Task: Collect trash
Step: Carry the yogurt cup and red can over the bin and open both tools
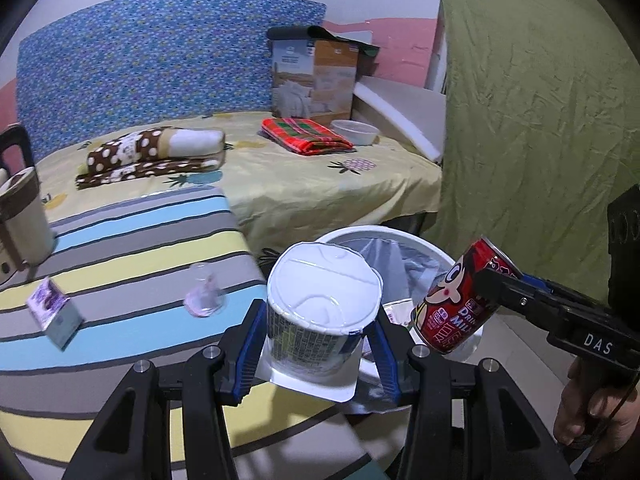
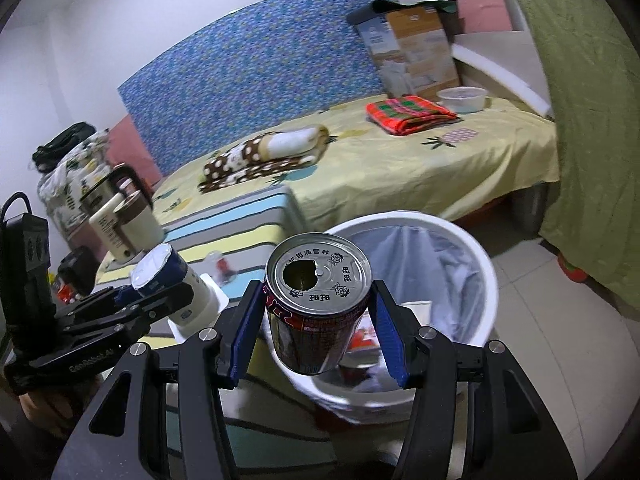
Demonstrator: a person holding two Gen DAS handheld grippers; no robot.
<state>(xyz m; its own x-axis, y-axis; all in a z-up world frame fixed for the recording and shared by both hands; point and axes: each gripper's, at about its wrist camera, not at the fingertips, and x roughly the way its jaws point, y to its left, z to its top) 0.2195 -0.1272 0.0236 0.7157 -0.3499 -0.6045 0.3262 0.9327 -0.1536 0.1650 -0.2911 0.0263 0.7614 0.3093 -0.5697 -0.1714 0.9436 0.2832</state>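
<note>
Both tongs grip trash above the bin [image 2: 486, 276] (striped table [image 1: 132, 240] beside).

Glossy metal can [image 2: 316, 312], smooth plastic cup [image 1: 320, 312], crinkly bin liner [image 2: 424, 256]

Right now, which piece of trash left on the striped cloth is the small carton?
Start at the striped cloth in front of the bed. Near its left edge lies a small carton, tipped over. It is boxy with a purple end, unlike the clear crumpled plastic cup further right.
</note>
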